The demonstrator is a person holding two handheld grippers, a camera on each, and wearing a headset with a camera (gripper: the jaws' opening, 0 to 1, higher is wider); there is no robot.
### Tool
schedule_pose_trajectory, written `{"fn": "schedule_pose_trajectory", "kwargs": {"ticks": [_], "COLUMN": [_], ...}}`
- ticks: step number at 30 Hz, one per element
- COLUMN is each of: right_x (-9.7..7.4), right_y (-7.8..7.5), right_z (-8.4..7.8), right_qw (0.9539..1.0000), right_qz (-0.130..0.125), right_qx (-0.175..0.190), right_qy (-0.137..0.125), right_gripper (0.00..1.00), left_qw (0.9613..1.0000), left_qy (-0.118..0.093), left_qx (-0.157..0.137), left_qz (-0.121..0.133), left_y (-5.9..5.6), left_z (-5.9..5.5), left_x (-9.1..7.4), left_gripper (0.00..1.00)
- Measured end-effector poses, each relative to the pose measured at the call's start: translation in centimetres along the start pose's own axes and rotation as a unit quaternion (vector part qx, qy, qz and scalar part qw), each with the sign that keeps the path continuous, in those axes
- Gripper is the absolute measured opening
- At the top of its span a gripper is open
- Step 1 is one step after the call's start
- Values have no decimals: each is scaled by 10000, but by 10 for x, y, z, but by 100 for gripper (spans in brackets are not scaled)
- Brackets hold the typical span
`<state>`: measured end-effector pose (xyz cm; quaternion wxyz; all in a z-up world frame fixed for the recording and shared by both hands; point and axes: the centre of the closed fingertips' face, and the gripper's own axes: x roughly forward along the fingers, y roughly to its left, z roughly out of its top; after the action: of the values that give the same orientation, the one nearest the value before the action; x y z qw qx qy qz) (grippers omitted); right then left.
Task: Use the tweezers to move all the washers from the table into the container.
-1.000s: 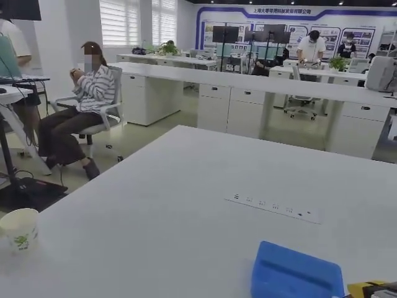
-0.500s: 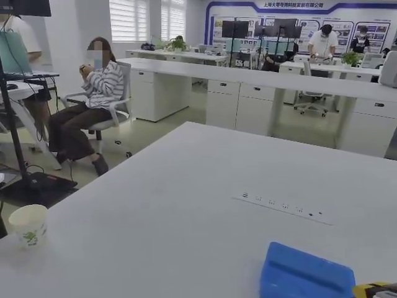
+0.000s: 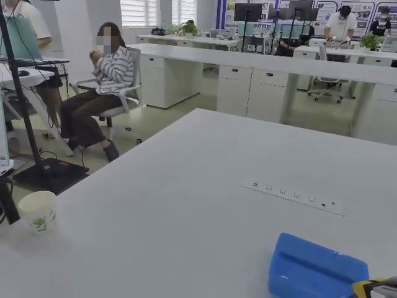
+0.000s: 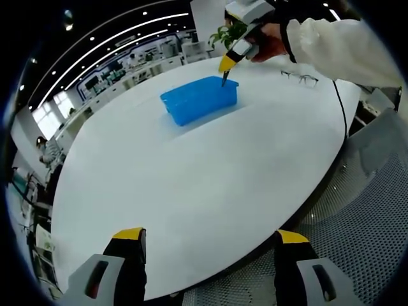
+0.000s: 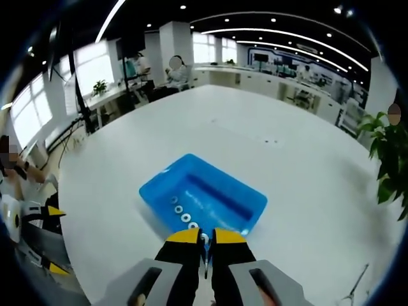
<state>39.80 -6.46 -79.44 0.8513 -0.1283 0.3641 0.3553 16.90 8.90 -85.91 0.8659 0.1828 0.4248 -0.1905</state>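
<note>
A blue container (image 5: 203, 197) sits on the white table (image 5: 127, 159), and several washers (image 5: 182, 213) lie in a row on its floor. My right gripper (image 5: 204, 245) is shut on thin dark tweezers (image 5: 204, 260), whose tip hangs over the container's near rim. In the left gripper view, a hand holds the right gripper (image 4: 245, 25) above the far corner of the container (image 4: 199, 99). My left gripper (image 4: 210, 239) stands wide open at the table's edge, well away from the container and holding nothing. The head view catches the container (image 3: 316, 273) and a yellow gripper tip (image 3: 375, 288) at bottom right.
A paper cup (image 3: 38, 211) stands at the table's left edge and a socket strip (image 3: 291, 197) is set into the tabletop. Glasses (image 4: 299, 78) lie past the container and a potted plant (image 5: 382, 159) stands beside the table. People sit and stand at desks beyond.
The head camera has tilted down and swung slightly, shifting the whole picture. The container, cup and yellow gripper tip keep their places on the table.
</note>
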Motion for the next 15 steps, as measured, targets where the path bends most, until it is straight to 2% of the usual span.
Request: {"fn": "schedule_pose_trajectory", "kwargs": {"ticks": [9,10,15], "right_x": [15,19,23], "right_y": [-1,-6,-6], "right_z": [-7,-7,-9], "right_qw": [9998,9998,9997], "right_qz": [87,97,124], "right_qx": [29,36,49], "right_qy": [156,170,218], "right_gripper": [2,2,2], "left_qw": [10000,9999,10000], "left_qy": [-22,-30,8], "left_qx": [-65,-69,-68], "left_qz": [58,66,67], "left_y": [3,4,4], "left_z": [0,0,-1], "left_x": [0,0,0], "left_gripper": [84,84,83]}}
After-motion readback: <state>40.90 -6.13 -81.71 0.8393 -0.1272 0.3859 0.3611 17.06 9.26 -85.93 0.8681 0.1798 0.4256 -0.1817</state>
